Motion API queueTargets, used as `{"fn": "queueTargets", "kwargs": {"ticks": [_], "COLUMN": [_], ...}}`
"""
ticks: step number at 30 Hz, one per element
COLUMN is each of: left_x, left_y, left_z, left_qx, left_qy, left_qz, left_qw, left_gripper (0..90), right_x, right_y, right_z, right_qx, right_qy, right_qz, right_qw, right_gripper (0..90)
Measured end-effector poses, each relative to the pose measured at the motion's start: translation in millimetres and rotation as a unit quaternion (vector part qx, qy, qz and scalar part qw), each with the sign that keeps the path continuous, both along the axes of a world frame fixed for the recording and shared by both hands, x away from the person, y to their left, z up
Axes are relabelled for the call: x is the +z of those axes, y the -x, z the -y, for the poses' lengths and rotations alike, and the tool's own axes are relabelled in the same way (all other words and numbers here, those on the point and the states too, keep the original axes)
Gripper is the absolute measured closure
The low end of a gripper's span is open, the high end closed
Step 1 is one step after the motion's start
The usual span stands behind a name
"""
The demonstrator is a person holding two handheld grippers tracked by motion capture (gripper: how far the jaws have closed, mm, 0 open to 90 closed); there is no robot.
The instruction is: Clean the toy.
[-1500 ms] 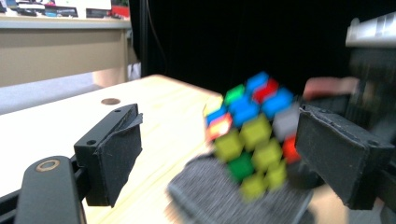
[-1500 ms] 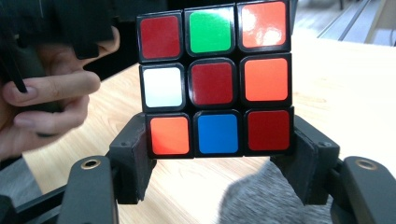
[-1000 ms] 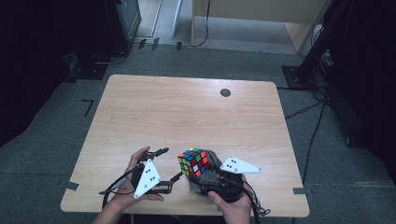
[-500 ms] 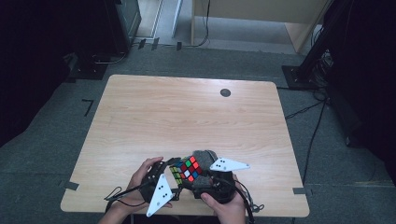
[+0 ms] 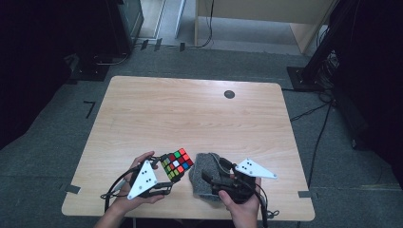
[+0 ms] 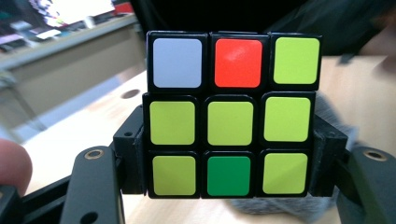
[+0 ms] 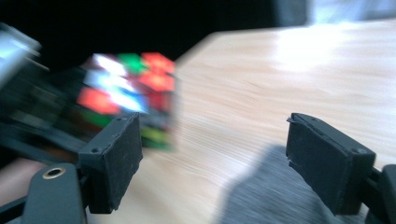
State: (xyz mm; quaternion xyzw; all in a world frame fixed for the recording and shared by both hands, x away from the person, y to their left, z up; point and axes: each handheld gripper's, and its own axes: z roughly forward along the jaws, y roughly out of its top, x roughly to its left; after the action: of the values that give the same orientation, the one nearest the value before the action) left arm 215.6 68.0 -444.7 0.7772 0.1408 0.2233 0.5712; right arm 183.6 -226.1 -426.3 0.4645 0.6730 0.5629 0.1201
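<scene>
Left gripper (image 5: 166, 176) clamped on cube (image 5: 176, 165); right gripper (image 5: 216, 178) released, nothing between its jaws.

Cube is held off the table (image 5: 190, 118) near its front edge, gripped by two opposite sides so the yellow-centred face is turned to the left gripper view (image 6: 232, 114); judged a hold that leaves the other layers free for turning; left jaws have just been closing onto it; right jaws have just been opening, over a grey cloth (image 5: 202, 178) just right of the cube; cloth likely serves as padding, though this cannot be told for certain.
</scene>
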Motion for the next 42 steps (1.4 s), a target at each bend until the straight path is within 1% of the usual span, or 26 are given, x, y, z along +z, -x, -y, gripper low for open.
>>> {"fn": "queueTargets", "kwargs": {"ticks": [1, 2, 3, 4, 5, 6, 7, 8, 9, 11, 13, 16, 18, 19, 21, 23, 25, 27, 30, 32, 35, 37, 38, 40, 41, 42], "left_x": [0.9, 1.3, 2.0, 2.0, 1.6, 1.2, 0.3, -0.4, -0.7, -0.6, -0.2, 0.2, -0.6, -1.3, -2.6, -4.2, -5.9, -7.9, -10.6, -11.7, -10.8, -8.2, -7.2, -7.1, -5.7, -3.5], "left_y": [-1.4, -1.9, -3.1, -3.5, -3.6, -4.0, -4.3, -4.3, -4.4, -5.6, -6.2, -7.4, -8.9, -9.7, -10.2, -10.3, -8.8, -7.0, -3.4, -0.2, 5.3, 8.7, 9.9, 9.8, 8.3, 7.0], "left_z": [-2.7, -3.8, -5.0, -5.2, -4.8, -4.6, -3.8, -3.1, -2.7, -2.7, -3.2, -4.7, -5.2, -5.1, -3.9, -2.1, 1.3, 5.2, 12.8, 17.9, 23.9, 25.4, 25.9, 24.6, 21.6, 19.2], "left_qx": [-0.006, -0.006, -0.011, -0.013, -0.009, -0.010, -0.012, -0.009, -0.009, -0.018, -0.015, -0.012, -0.011, -0.012, -0.012, -0.020, -0.022, -0.029, -0.038, -0.046, -0.056, -0.063, -0.060, -0.057, -0.064, -0.067], "left_qy": [0.009, 0.011, 0.012, 0.011, 0.007, 0.006, 0.002, 0.001, 0.001, 0.006, 0.010, 0.013, 0.012, 0.009, 0.004, 0.000, -0.013, -0.022, -0.037, -0.045, -0.045, -0.040, -0.045, -0.046, -0.031, -0.014], "left_qz": [-0.009, -0.012, -0.019, -0.022, -0.021, -0.023, -0.026, -0.025, -0.026, -0.031, -0.033, -0.040, -0.046, -0.050, -0.054, -0.061, -0.059, -0.059, -0.056, -0.052, -0.046, -0.041, -0.037, -0.036, -0.042, -0.048], "left_qw": [0.9999, 0.9998, 0.9997, 0.9996, 0.9997, 0.9997, 0.9996, 0.9996, 0.9996, 0.9993, 0.9993, 0.9991, 0.9988, 0.9986, 0.9985, 0.9980, 0.9979, 0.9976, 0.9970, 0.9966, 0.9964, 0.9964, 0.9965, 0.9967, 0.9966, 0.9965], "left_gripper": [33.6, 33.7, 33.6, 33.6, 33.6, 33.6, 33.6, 33.6, 33.6, 33.6, 33.6, 33.5, 33.5, 33.5, 33.5, 33.5, 33.5, 33.5, 33.5, 33.5, 33.5, 33.5, 33.5, 33.5, 33.5, 33.5], "right_x": [-6.8, -16.0, -21.3, -29.7, -34.7, -43.1, -48.0, -56.1, -62.3, -71.7, -80.0, -86.7, -84.5, -83.6, -79.6, -71.1, -56.0, -35.3, -0.8, 16.4, 27.7, 24.4, 19.8, 10.1, 6.1, 0.4], "right_y": [-2.0, -4.3, -5.7, -8.5, -10.4, -14.1, -16.4, -19.5, -21.3, -23.2, -24.4, -24.5, -22.9, -22.5, -22.0, -20.3, -15.5, -7.8, 7.1, 17.1, 27.4, 26.8, 25.0, 20.0, 16.9, 13.5], "right_z": [-1.5, -3.7, -5.5, -8.2, -9.9, -12.4, -13.7, -15.7, -17.3, -19.3, -18.7, -15.0, -13.2, -12.4, -9.4, -4.4, 1.0, 4.1, 2.7, -4.5, -17.6, -24.8, -26.2, -21.8, -18.7, -16.1], "right_qx": [-0.015, -0.029, -0.035, -0.042, -0.043, -0.042, -0.041, -0.037, -0.035, -0.028, -0.018, -0.024, -0.025, -0.024, -0.025, -0.025, -0.023, -0.018, 0.000, 0.024, 0.048, 0.063, 0.065, 0.048, 0.027, 0.002], "right_qy": [0.030, 0.066, 0.087, 0.120, 0.136, 0.155, 0.165, 0.180, 0.194, 0.217, 0.222, 0.206, 0.211, 0.210, 0.193, 0.154, 0.106, 0.074, 0.027, 0.014, 0.014, 0.016, 0.015, 0.005, 0.022, 0.060], "right_qz": [0.002, 0.004, 0.003, -0.002, -0.009, -0.029, -0.043, -0.061, -0.069, -0.078, -0.084, -0.090, -0.093, -0.093, -0.097, -0.093, -0.069, -0.029, 0.028, 0.058, 0.083, 0.075, 0.068, 0.054, 0.044, 0.041], "right_qw": [0.9994, 0.9974, 0.9956, 0.9919, 0.9898, 0.9865, 0.9844, 0.9810, 0.9779, 0.9726, 0.9712, 0.9741, 0.9728, 0.9730, 0.9761, 0.9833, 0.9917, 0.9967, 0.9992, 0.9979, 0.9953, 0.9951, 0.9954, 0.9974, 0.9984, 0.9974], "right_gripper": [18.7, 19.0, 19.8, 20.3, 21.2, 21.7, 21.7, 21.9, 24.4, 36.2, 44.0, 55.8, 69.3, 71.8, 75.3, 75.6, 75.6, 75.4, 75.2, 75.0, 74.7, 74.4, 74.2, 74.3, 74.3, 74.2]}}
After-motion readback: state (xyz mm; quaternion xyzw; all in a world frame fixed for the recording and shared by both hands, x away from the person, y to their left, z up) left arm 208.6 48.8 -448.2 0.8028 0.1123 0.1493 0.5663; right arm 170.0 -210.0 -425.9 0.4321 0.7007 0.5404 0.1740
